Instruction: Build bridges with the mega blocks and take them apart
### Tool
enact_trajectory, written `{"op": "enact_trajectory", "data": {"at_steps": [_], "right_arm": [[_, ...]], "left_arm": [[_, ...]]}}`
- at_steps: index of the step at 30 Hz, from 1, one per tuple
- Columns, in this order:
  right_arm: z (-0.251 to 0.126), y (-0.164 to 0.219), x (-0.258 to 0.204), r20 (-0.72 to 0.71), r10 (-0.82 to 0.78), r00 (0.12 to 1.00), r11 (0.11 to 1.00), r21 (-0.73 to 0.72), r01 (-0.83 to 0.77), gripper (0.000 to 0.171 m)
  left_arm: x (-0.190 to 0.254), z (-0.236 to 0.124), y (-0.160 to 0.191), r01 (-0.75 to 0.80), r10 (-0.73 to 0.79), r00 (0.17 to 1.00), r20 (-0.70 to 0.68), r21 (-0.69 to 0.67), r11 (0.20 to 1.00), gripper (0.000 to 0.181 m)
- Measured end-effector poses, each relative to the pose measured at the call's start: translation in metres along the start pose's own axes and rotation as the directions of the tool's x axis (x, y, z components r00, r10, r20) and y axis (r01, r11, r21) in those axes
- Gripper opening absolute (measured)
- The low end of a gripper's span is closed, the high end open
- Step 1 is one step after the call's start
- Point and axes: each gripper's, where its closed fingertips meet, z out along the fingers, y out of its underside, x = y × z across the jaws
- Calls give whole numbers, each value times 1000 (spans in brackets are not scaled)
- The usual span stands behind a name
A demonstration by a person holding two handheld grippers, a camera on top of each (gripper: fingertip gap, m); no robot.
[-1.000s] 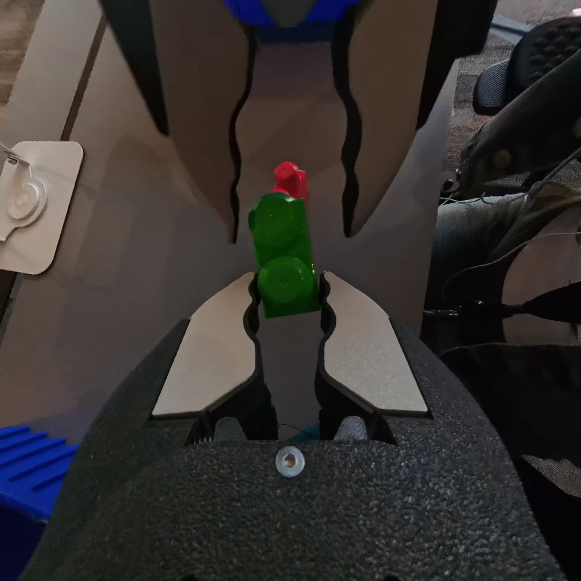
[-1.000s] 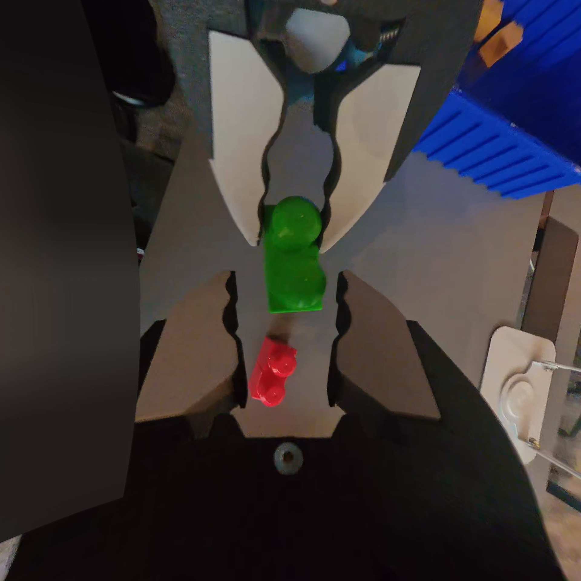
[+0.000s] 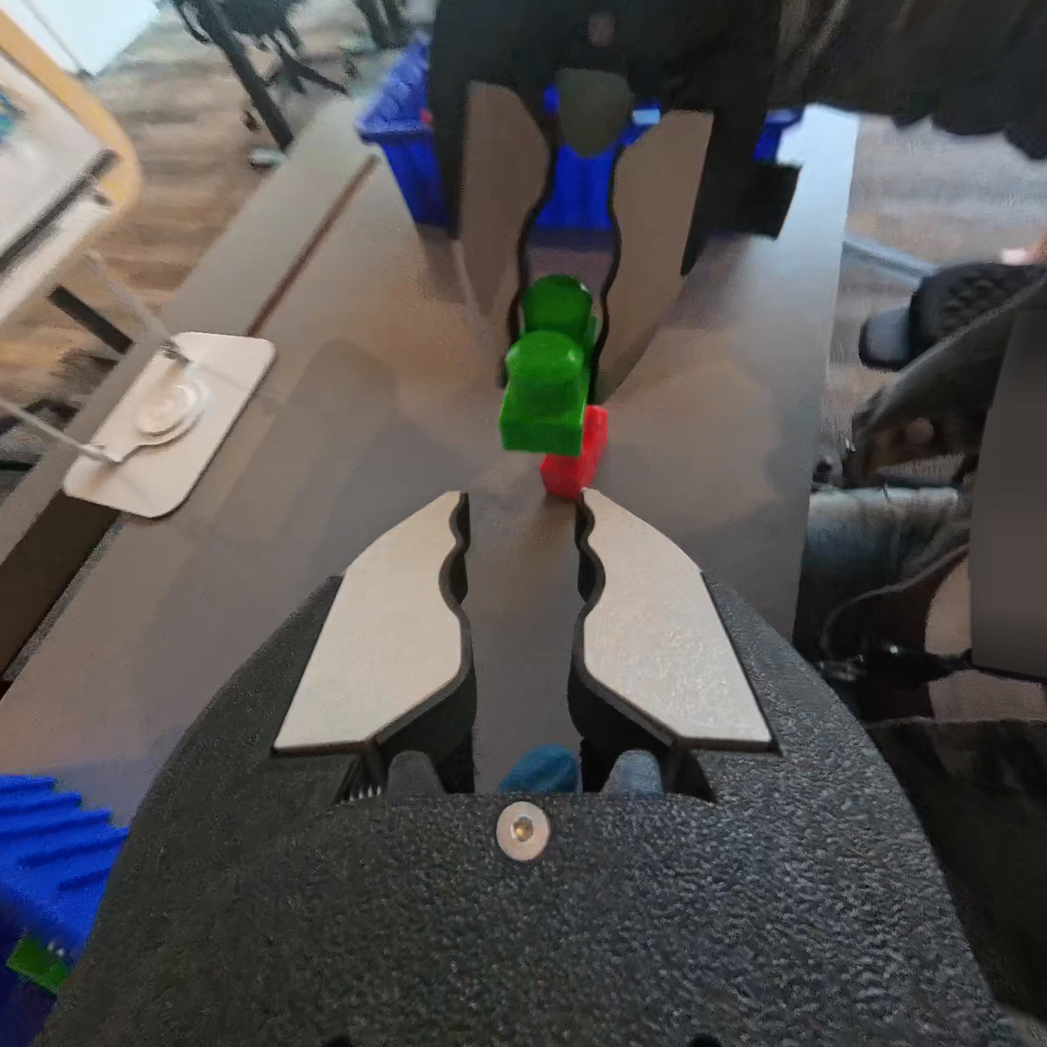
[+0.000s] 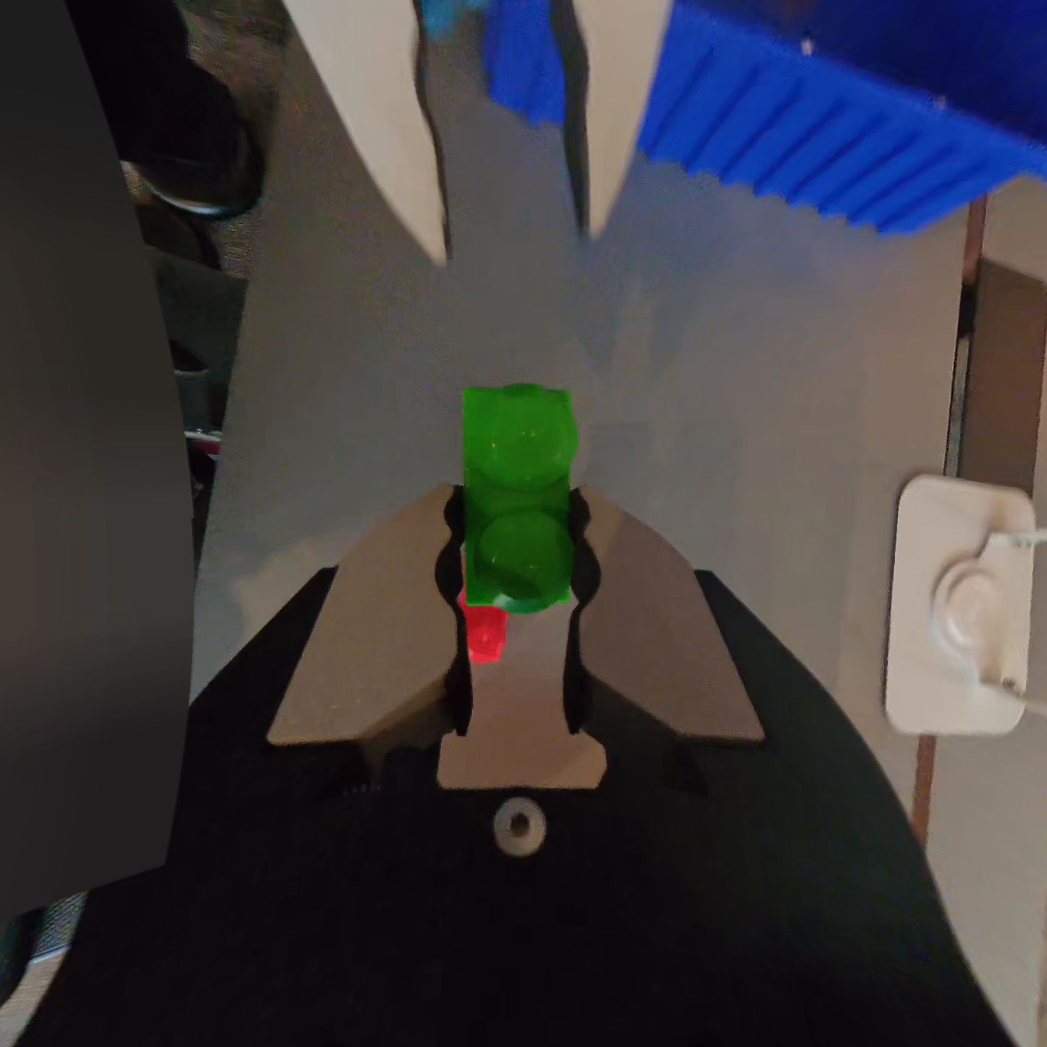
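A green two-stud block (image 4: 518, 453) sits between the fingertips of my right gripper (image 4: 516, 493), which is shut on its near end. A small red block (image 4: 485, 634) lies on the grey table just under that end; I cannot tell if the two touch. In the left wrist view the green block (image 3: 544, 396) hangs over the red block (image 3: 578, 459), with the right gripper's fingers (image 3: 493, 226) clamped on it from the far side. My left gripper (image 3: 522, 498) is open and empty, a little short of the red block. Its fingers (image 4: 368, 113) show at the top of the right wrist view.
A blue ribbed bin (image 4: 821, 141) stands at the table's end near my left gripper, and another blue bin (image 3: 408, 153) behind the right one. A white plate with a wire hook (image 3: 170, 419) lies at the table's edge. Black chairs (image 3: 963, 306) and a person's legs are beside the table. The gap from one gripper's tips to the other's is roughly 7 cm.
The green block went from my left gripper to my right. The left gripper let go and drew back; the right gripper closed on the block above the red block.
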Motion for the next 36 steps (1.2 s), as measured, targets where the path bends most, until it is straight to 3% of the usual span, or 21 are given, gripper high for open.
{"op": "enact_trajectory", "data": {"at_steps": [6,15,19,36], "right_arm": [[16,66,0,5,146,989,979,-145,-143,34],[45,98,-12,18,246,969,953,-185,-239,34],[50,103,-14,28,270,963,948,-183,-260,34],[64,115,-20,51,297,953,924,-267,-274,34]], "left_arm": [[-36,-62,-6,180,-227,967,112,328,927,63],[-38,-103,-11,152,-225,968,110,456,877,89],[-40,-104,-11,77,-169,972,164,458,886,89],[-47,-105,1,71,-172,965,200,428,901,87]]}}
